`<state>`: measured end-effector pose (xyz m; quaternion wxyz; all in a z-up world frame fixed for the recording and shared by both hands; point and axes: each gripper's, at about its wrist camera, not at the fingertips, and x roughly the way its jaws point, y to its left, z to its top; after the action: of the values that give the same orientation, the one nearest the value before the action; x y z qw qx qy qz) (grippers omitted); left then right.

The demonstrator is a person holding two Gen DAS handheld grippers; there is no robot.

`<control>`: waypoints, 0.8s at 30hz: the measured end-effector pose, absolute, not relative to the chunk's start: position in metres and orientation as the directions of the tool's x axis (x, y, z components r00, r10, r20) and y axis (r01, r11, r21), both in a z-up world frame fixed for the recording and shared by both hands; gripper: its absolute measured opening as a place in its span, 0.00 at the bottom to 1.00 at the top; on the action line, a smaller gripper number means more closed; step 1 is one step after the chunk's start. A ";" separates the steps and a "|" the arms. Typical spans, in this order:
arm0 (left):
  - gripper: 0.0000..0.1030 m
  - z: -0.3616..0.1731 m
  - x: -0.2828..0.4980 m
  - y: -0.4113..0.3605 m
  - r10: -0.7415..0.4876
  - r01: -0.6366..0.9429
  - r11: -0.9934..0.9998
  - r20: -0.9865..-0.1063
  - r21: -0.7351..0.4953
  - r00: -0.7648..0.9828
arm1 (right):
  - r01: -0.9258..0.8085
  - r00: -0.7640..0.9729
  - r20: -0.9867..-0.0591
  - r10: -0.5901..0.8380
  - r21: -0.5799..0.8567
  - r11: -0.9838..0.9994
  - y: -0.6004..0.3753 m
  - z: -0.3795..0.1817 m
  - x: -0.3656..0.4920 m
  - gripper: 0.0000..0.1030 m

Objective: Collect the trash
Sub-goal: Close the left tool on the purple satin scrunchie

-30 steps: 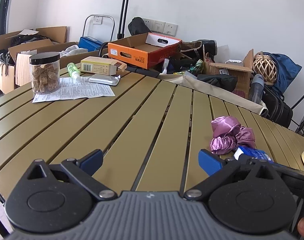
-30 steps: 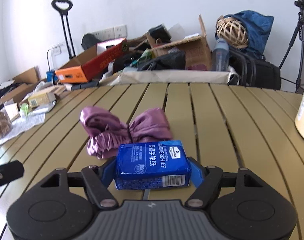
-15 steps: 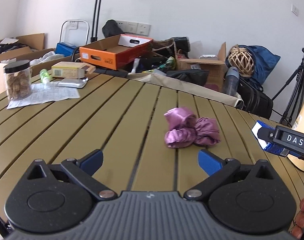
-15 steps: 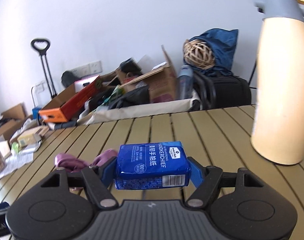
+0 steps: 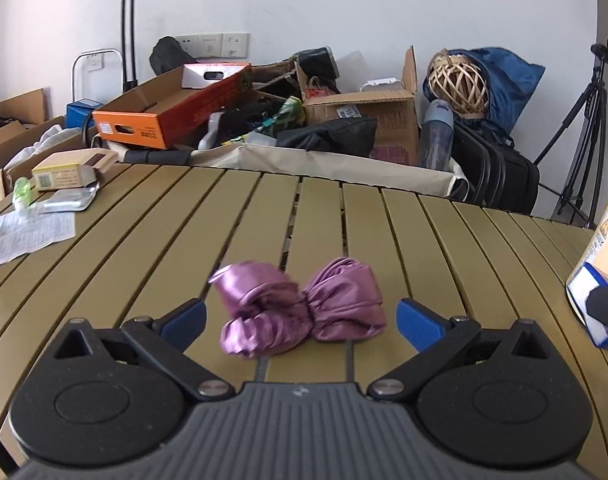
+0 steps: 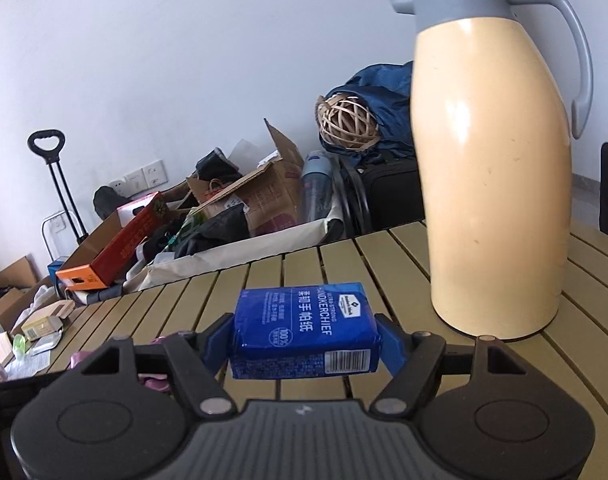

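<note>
blue tissue pack [image 6: 304, 330] held level, crumpled purple cloth [image 5: 300, 308] on table

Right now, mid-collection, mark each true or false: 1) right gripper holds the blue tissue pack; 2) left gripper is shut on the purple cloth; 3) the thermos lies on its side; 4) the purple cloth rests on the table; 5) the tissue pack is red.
1) The right gripper holds the blue tissue pack: true.
2) The left gripper is shut on the purple cloth: false; it is open, the cloth between its fingers.
3) The thermos lies on its side: false; upright.
4) The cloth rests on the table: true.
5) Pack is red: false; blue.
</note>
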<state>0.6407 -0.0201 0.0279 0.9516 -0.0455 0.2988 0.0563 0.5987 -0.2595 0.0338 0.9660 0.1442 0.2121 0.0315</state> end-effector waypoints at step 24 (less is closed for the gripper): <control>0.90 -0.009 0.709 -0.026 0.169 -0.241 0.971 -0.699 -0.004 0.694 | 0.038 0.904 -0.416 0.105 0.320 0.947 -0.278 0.022 0.609 0.70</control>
<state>0.7088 -0.0256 -0.0088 0.9192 -0.0476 0.3746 0.1116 0.6091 -0.2777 0.0225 0.9619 0.1625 0.2190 0.0173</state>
